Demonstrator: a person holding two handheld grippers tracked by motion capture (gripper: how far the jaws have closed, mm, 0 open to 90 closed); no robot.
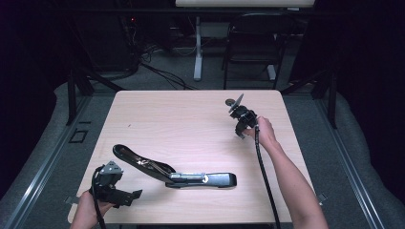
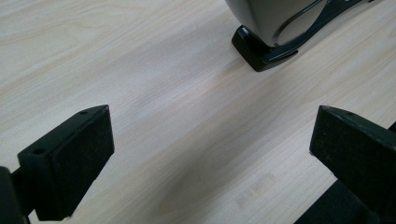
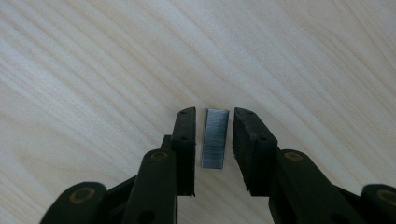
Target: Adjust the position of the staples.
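Right tongs (image 3: pixel 212 140) straddle a staple strip (image 3: pixel 215 138), not pinching; left tongs (image 2: pixel 205 154) spread near stapler (image 1: pixel 176 171).

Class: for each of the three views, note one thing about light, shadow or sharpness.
High view: bright table, dark surroundings. Left gripper view: soft shadow on the wood, stapler glossy with pale reflection. Right gripper view: staple strip sharp between the right gripper's jaws, wood grain clear.
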